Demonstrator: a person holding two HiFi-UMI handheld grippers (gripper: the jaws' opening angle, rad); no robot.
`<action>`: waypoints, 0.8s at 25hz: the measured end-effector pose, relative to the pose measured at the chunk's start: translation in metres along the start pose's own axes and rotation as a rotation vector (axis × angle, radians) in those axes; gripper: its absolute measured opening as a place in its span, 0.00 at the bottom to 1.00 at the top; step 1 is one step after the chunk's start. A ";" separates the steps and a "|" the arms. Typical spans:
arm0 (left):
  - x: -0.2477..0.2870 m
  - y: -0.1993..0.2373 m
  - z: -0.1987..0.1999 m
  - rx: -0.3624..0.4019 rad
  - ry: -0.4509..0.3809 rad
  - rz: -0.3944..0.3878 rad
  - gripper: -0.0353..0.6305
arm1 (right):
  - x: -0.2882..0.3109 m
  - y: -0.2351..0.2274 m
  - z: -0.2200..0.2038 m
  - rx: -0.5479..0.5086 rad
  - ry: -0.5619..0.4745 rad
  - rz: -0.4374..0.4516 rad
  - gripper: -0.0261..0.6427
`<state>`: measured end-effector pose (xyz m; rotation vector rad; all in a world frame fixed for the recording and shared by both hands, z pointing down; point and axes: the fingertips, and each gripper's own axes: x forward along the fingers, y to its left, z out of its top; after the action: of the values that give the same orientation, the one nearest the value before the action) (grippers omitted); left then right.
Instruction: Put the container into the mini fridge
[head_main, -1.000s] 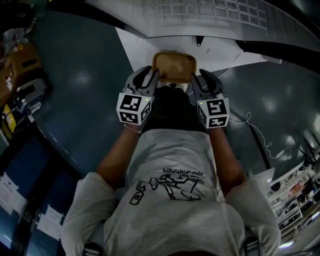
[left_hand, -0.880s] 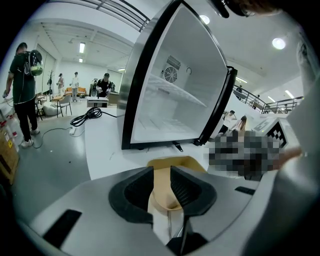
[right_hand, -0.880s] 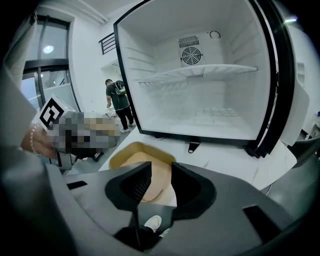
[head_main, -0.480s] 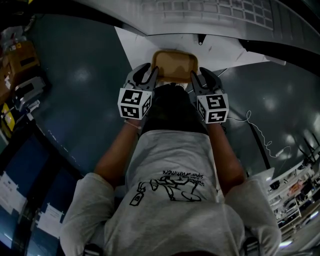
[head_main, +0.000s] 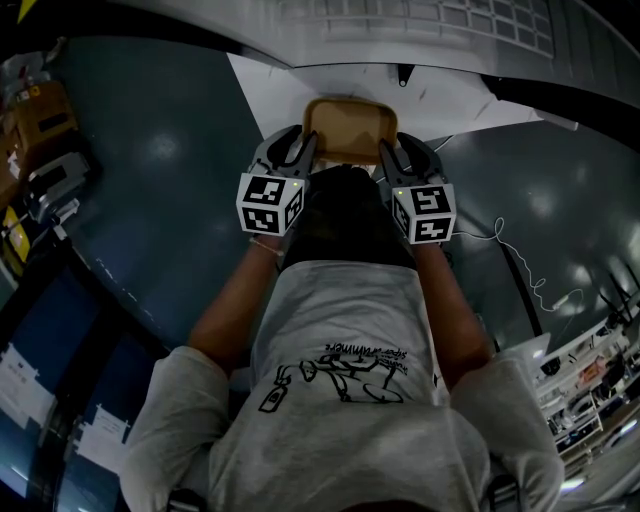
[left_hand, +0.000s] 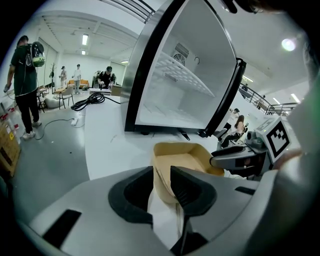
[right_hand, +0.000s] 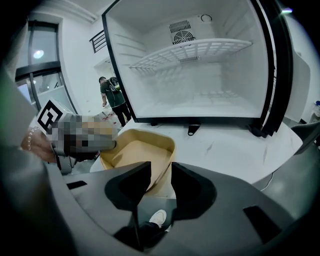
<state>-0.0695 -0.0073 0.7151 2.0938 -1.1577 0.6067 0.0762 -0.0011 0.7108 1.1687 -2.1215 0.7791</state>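
A tan, shallow, open container (head_main: 348, 128) hangs in front of me between both grippers. My left gripper (head_main: 303, 150) is shut on its left rim, and my right gripper (head_main: 390, 155) is shut on its right rim. In the left gripper view the container's wall (left_hand: 182, 160) runs between the jaws of that gripper (left_hand: 162, 182). The right gripper view shows the same on the other side of the container (right_hand: 135, 152), which sits in the right gripper (right_hand: 160, 177). The mini fridge (right_hand: 200, 75) stands open just ahead, white inside, and its door (left_hand: 227, 95) is swung wide.
The fridge stands on a white platform (head_main: 440, 100) over a dark glossy floor. One wire shelf (right_hand: 195, 52) spans its upper half. A thin cable (head_main: 520, 260) lies on the floor at right, and boxes (head_main: 40, 120) sit at left. People (left_hand: 25, 75) stand far off.
Both grippers and the container between them have sunk a little, shifting slightly toward the fridge. Both grips are unchanged.
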 end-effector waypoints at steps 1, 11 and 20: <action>0.000 0.000 0.000 0.001 0.000 -0.002 0.22 | 0.000 0.000 -0.001 0.000 0.001 0.000 0.24; 0.002 -0.003 0.000 0.005 -0.001 -0.013 0.22 | 0.002 0.002 -0.001 0.004 -0.002 -0.008 0.24; 0.004 -0.006 -0.002 0.011 0.032 -0.009 0.22 | 0.002 0.003 0.001 0.022 -0.005 0.001 0.24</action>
<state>-0.0631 -0.0060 0.7168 2.0899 -1.1285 0.6415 0.0726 -0.0016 0.7103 1.1822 -2.1229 0.8021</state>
